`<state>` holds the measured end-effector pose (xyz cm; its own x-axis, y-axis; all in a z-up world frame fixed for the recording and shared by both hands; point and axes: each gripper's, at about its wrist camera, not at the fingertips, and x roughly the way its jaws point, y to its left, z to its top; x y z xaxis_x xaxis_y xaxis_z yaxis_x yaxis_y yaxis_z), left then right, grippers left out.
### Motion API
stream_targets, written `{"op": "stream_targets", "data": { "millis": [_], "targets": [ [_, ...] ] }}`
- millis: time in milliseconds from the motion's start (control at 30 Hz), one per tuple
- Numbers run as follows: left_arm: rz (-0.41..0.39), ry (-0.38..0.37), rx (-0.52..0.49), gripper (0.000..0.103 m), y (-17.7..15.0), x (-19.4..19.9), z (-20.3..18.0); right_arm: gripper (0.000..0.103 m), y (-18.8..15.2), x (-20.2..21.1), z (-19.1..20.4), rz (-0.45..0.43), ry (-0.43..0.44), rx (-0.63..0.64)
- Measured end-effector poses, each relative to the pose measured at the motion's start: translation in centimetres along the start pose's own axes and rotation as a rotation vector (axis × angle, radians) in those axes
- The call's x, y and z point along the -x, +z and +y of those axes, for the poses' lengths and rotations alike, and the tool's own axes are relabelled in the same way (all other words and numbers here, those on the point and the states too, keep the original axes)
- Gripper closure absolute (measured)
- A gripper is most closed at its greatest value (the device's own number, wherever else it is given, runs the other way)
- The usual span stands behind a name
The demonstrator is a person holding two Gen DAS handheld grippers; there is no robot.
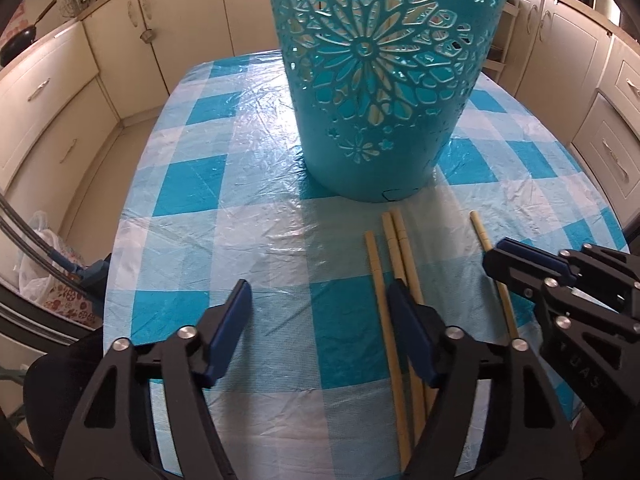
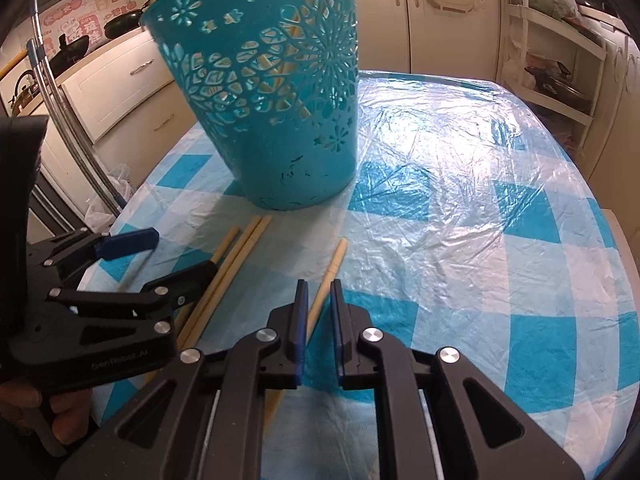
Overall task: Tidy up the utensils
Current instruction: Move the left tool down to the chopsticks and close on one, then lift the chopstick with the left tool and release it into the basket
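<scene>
A teal cut-out basket [image 1: 372, 120] [image 2: 280, 120] stands on the blue-checked tablecloth [image 1: 256, 184], and chopsticks show through its holes. Three wooden chopsticks [image 1: 394, 240] [image 2: 240, 248] lie side by side in front of it. My left gripper [image 1: 319, 286] [image 2: 182, 252] is open just above the cloth. Its right finger covers two of them, and the leftmost one lies just inside that finger. A lone chopstick [image 1: 480, 228] [image 2: 334, 260] lies further right. My right gripper [image 2: 319, 286] [image 1: 494, 256] has its jaws nearly together, with this chopstick running slantwise between the pads, flat on the table.
Cream kitchen cabinets [image 1: 52, 92] ring the table. A plastic bag [image 1: 36, 256] sits past the table's left edge. A white rack [image 2: 552, 64] with pans stands at the back right. A person's hand [image 2: 40, 412] holds the left gripper.
</scene>
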<state>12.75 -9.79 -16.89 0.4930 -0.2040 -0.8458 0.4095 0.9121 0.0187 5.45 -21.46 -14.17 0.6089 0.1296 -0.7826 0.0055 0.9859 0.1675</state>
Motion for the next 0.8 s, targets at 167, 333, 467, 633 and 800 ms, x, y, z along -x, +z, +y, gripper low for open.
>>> {"op": "stream_targets", "data": {
  "millis": [167,333,467,633,800],
  "targets": [
    [-0.003,-0.019,-0.012,0.051,0.0,0.1,-0.4,0.093,0.1,0.0,0.1,0.006,0.002,0.024],
    [-0.012,-0.047,-0.049,0.079,0.1,0.3,-1.3,0.093,0.2,0.0,-0.4,0.002,-0.003,0.001],
    [-0.014,-0.083,-0.057,0.097,0.1,0.2,-1.6,0.093,0.2,0.0,-0.6,0.001,-0.003,-0.006],
    [0.020,-0.082,-0.064,0.097,0.5,0.2,-1.6,0.093,0.2,0.0,-0.8,-0.004,0.000,-0.008],
    [0.019,-0.059,-0.084,0.097,0.5,0.1,-2.0,0.093,0.1,0.1,-0.6,-0.007,-0.010,0.010]
  ]
}}
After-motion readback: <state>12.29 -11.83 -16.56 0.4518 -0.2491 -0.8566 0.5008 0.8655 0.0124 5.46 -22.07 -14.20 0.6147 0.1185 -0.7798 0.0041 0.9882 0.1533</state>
